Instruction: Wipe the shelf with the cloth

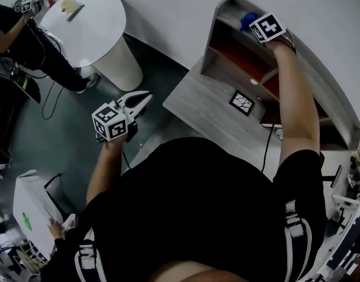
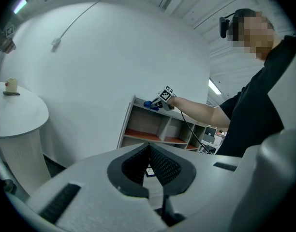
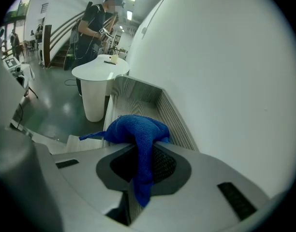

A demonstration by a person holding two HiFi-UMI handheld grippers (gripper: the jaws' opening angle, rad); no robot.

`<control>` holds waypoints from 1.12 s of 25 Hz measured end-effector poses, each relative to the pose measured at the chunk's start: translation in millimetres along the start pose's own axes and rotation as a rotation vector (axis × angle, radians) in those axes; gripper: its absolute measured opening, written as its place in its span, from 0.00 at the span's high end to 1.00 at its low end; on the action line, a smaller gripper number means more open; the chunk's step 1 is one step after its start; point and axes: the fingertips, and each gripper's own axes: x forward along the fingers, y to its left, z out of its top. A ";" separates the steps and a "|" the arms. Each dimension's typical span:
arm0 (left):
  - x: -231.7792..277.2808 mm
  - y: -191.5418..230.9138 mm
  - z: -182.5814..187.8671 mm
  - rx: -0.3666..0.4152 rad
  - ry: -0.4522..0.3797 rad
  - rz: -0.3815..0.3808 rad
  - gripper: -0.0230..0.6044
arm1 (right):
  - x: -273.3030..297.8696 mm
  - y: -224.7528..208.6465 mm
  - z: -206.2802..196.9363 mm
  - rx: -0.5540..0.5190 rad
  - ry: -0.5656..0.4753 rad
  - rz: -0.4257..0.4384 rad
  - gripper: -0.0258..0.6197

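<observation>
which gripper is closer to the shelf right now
Right. The right gripper sits on top of the shelf, clamping the blue cloth; the left gripper hangs well away, over the floor.

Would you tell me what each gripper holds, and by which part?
The right gripper pinches the blue cloth by a fold; the left gripper holds nothing.

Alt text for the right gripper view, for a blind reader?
The right gripper is shut on a blue cloth at the top of the grey shelf, beside a white wall. Beyond stand a white table and a person.
</observation>
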 end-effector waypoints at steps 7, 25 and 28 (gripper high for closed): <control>-3.3 2.3 -0.9 -0.011 -0.013 0.010 0.94 | 13.0 13.2 34.3 -0.039 -0.013 0.010 0.89; 7.5 10.2 3.2 -0.013 -0.016 0.006 0.94 | 18.2 14.7 46.0 -0.077 -0.047 0.006 0.89; 7.3 10.9 3.5 -0.013 -0.009 0.001 0.94 | 9.7 10.1 45.1 -0.064 -0.067 -0.013 0.89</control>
